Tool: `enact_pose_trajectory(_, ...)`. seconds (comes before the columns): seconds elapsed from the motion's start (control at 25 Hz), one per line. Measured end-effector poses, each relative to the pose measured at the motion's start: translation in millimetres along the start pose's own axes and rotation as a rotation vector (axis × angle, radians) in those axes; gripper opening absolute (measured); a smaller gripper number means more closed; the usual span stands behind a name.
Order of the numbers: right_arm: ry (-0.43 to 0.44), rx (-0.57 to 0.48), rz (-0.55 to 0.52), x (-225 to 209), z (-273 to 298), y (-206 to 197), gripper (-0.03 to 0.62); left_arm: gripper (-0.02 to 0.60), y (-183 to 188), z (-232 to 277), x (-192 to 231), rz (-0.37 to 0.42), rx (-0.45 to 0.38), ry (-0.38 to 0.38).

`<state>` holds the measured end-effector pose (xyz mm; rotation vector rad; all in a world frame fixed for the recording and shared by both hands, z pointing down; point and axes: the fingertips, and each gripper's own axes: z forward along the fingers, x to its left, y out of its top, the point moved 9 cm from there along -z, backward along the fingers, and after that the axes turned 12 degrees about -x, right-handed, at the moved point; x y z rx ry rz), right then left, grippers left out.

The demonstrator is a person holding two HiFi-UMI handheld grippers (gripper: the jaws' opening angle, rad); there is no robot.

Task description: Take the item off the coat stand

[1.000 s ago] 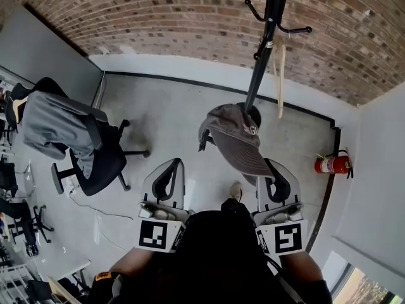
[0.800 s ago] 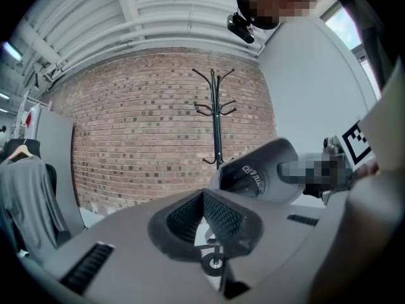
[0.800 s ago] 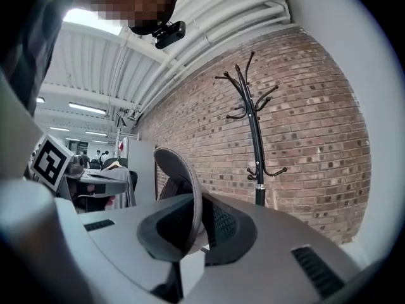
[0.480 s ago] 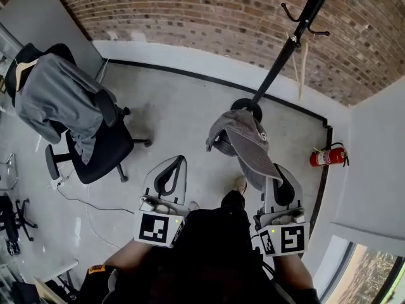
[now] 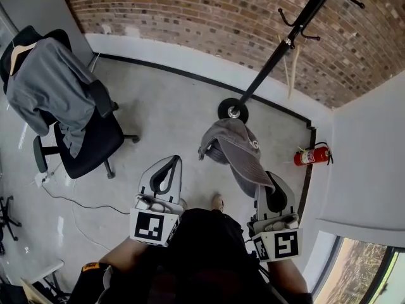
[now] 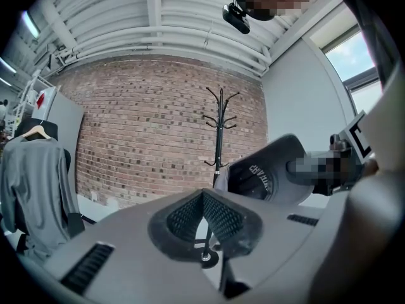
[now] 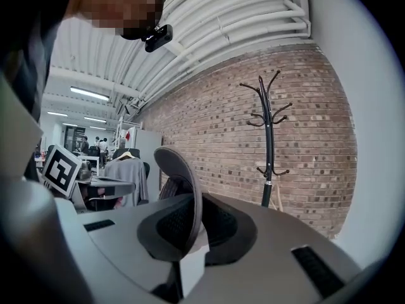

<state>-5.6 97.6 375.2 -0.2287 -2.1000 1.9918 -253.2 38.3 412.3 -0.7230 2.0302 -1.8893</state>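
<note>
A grey baseball cap (image 5: 237,147) hangs in the air by its brim, off the black coat stand (image 5: 278,52), whose round base (image 5: 233,111) sits on the floor just beyond it. My right gripper (image 5: 269,177) is shut on the brim (image 7: 180,176), which stands on edge between the pads. The right gripper view shows the stand (image 7: 268,144) bare against the brick wall. My left gripper (image 5: 172,160) is level beside the cap, shut with nothing in it. In the left gripper view the cap (image 6: 262,179) is at the right and the stand (image 6: 219,132) behind it.
A black office chair with a grey jacket (image 5: 57,94) draped over it stands at the left. A red fire extinguisher (image 5: 311,155) sits by the right wall. A white cable (image 5: 76,201) trails on the floor at the left. The brick wall (image 5: 190,18) closes the far side.
Both grippers and the cap have drawn back from the coat stand. The stand's base, hidden behind the cap a second ago, now shows beyond it.
</note>
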Motion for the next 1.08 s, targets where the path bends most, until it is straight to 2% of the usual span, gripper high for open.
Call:
enact_pose_trajectory(0.16,0.026,0.013,-0.028,-3,-13,2,0.032,0.023,-1,3,-15,0.023,0.020,-0.020)
enact_pose_trajectory(0.44,0.052,0.017,-0.006,-25,-40,-5,0.032,0.023,-1,8,-59,0.044,0.010,-0.043)
enact_pose_trajectory(0.64,0.046,-0.001,0.015,-42,-49,-10,0.031,0.023,-5,7,-75,0.059,0.038,-0.027)
enact_pose_trajectory(1.08,0.041,-0.024,0.037,-73,-67,-14,0.031,0.023,-5,16,-107,0.096,0.030,-0.021)
